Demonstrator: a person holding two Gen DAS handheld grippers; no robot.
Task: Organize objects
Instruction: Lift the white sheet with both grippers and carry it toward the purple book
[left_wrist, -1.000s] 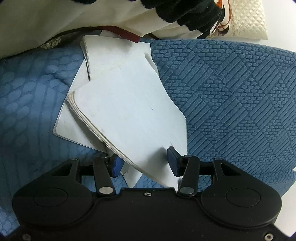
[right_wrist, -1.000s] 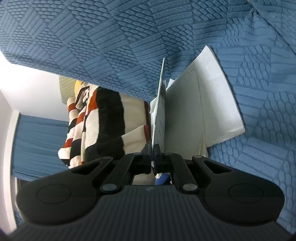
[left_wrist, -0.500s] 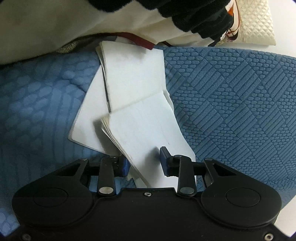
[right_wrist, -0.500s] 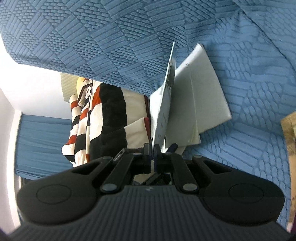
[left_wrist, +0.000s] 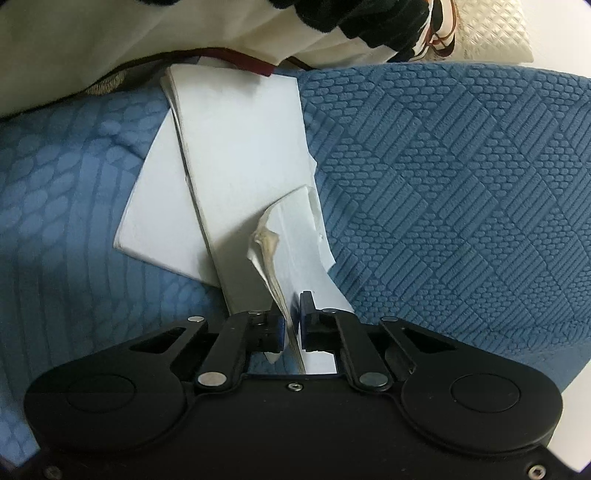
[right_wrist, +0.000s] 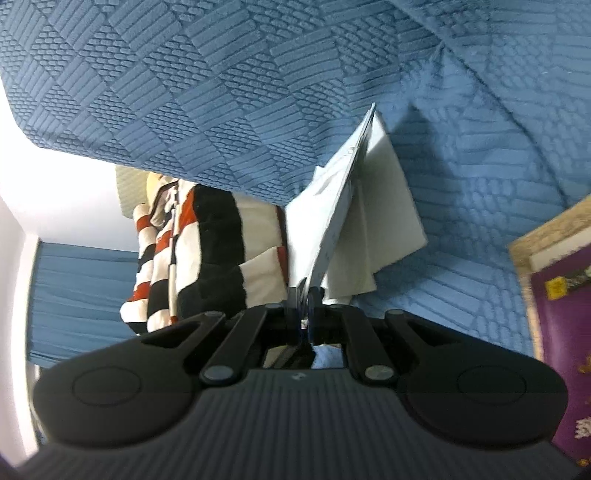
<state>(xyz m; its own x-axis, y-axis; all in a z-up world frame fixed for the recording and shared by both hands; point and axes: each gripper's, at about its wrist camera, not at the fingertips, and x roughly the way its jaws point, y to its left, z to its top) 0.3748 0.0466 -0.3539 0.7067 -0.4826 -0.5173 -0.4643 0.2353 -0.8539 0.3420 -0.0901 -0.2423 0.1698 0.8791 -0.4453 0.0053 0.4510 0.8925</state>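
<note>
Both claws pinch white paper over a blue quilted bedspread

We see our left claw (left_wrist: 291, 325) just closed on a curled sheaf of pages (left_wrist: 295, 236), low centre; our right claw (right_wrist: 301, 301) grips a thin printed sheet (right_wrist: 343, 192) edge-on, mid-frame, above the textured bedspread (left_wrist: 443, 177).

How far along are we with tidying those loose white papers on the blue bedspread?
Both grippers have hold: the left gripper has just closed on a sheaf of papers, and the right gripper pinches another sheet. Left: more papers lie fanned, unstacked.

left tongs (left_wrist: 291, 317) just clamped, right tongs (right_wrist: 303, 303) pinched
</note>
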